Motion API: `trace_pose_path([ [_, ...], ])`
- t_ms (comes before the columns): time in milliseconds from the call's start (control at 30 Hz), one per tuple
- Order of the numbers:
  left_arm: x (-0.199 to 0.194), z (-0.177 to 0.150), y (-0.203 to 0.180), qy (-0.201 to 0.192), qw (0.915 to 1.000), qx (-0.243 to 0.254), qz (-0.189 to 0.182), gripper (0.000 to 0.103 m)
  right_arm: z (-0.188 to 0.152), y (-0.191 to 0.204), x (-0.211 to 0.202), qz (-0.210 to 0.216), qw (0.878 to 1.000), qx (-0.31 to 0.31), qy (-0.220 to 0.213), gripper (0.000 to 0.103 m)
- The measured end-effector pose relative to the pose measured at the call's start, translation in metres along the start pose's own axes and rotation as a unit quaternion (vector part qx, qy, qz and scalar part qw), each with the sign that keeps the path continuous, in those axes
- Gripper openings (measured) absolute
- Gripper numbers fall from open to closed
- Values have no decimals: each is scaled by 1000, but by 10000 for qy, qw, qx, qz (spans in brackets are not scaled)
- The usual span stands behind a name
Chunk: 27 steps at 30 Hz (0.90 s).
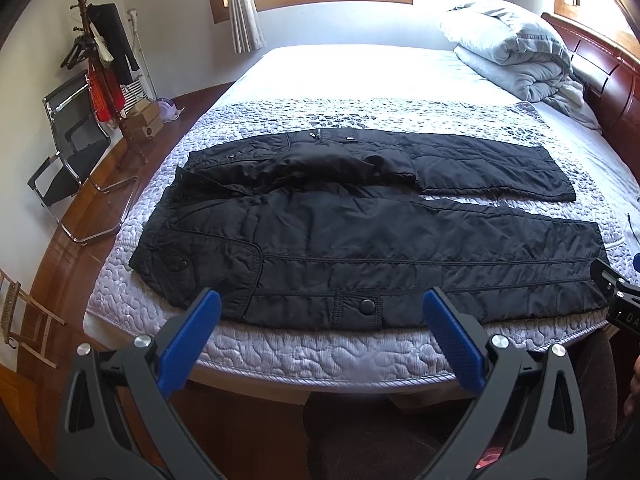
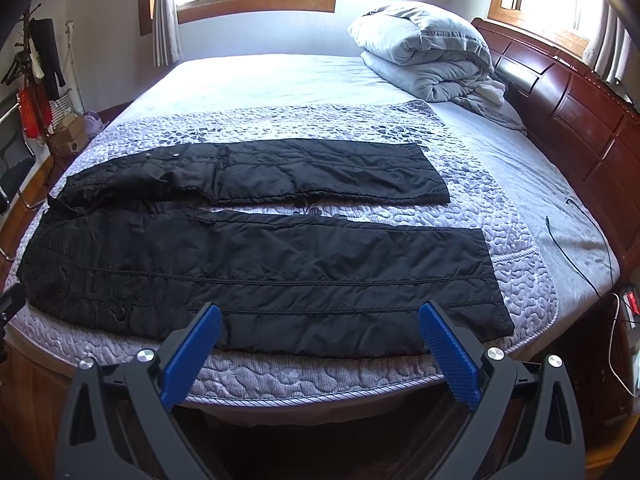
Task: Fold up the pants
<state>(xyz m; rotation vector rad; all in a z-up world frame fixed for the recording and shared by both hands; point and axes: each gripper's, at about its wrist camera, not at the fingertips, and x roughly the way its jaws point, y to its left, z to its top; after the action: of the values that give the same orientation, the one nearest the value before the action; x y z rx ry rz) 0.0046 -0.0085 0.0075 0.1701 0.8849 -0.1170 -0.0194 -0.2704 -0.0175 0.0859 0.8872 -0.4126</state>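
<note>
Black quilted pants (image 1: 360, 248) (image 2: 260, 272) lie spread flat across the bed, waist to the left and both legs running right with a gap of mattress between them. My left gripper (image 1: 322, 304) hovers open over the bed's near edge, by the snap pocket on the near leg. My right gripper (image 2: 320, 320) is also open, hanging above the lower part of that same leg, nothing between its blue pads (image 2: 448, 352). The right gripper's black body (image 1: 618, 296) shows at the right edge of the left wrist view, beside the near leg's hem.
A patterned lilac mattress pad (image 2: 304, 376) covers the bed. A folded grey duvet (image 2: 424, 56) sits at the far right by the dark wooden headboard (image 2: 580, 120). A black cable (image 2: 580, 248) trails on the sheet. A chair (image 1: 68, 148) and coat stand (image 1: 100, 48) are left of the bed.
</note>
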Motion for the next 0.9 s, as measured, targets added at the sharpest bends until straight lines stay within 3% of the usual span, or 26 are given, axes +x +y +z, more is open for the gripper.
trace_pose_path([
  [900, 10, 13, -4, -45, 10000, -63, -25, 101, 9, -9, 4, -133, 9998, -15, -161, 100],
])
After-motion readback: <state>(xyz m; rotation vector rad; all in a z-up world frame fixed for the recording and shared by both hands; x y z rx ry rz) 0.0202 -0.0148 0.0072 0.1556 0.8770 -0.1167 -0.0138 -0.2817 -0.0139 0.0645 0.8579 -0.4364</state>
